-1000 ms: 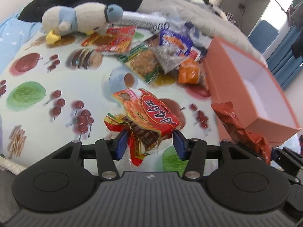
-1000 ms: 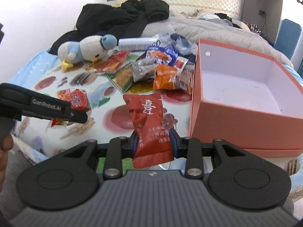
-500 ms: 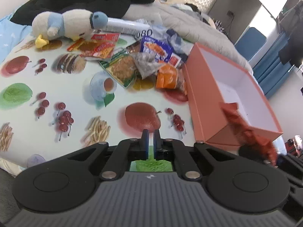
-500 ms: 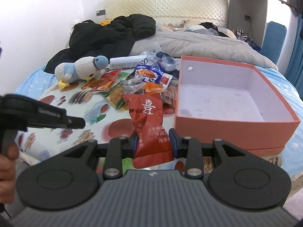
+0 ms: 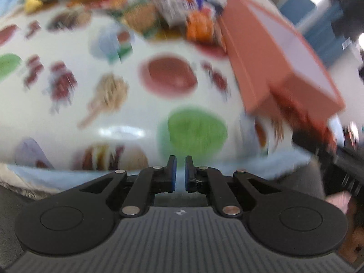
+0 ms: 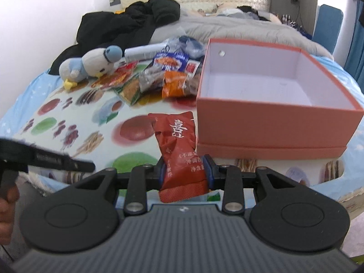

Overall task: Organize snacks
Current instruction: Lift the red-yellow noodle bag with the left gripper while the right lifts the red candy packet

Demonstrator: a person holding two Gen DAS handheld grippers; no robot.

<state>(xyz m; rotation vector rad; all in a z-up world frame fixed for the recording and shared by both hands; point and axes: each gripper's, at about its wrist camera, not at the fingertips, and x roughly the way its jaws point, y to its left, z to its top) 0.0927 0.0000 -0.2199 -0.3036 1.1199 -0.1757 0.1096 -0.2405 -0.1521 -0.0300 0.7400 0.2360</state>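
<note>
Entry, left to right, as I see it from my two hand-held grippers.

Left hand-held gripper (image 5: pixel 179 170): my blue pads stand nearly together with only a thin slit between them and nothing in it; it points down at the fruit-print cloth (image 5: pixel 141 113) near the bed's front edge; this view is badly smeared; in the right wrist view I see this tool as a black bar at lower left, gripped by a hand (image 6: pixel 8 202).

Plush penguin (image 6: pixel 91 64): lying on its side at the far left of the cloth, in front of a heap of black clothing (image 6: pixel 127 20).

Snack pile (image 6: pixel 159 75): loose packets lying against one another on the cloth between the penguin and the box; among them I make out a red flat pack, a green-edged pack, a blue pack (image 6: pixel 169 61) and an orange pack (image 6: pixel 175 84) just beside the box's left wall; a white tube lies behind them.

Red snack pouch (image 6: pixel 182 147): white characters on its face; clamped low down between the pads of my right hand-held gripper (image 6: pixel 185 170); its top end sits close by the box's near left corner, outside the box.

Orange box (image 6: pixel 273 118): open, pale inside, nothing visible in it; on the right part of the bed.
</note>
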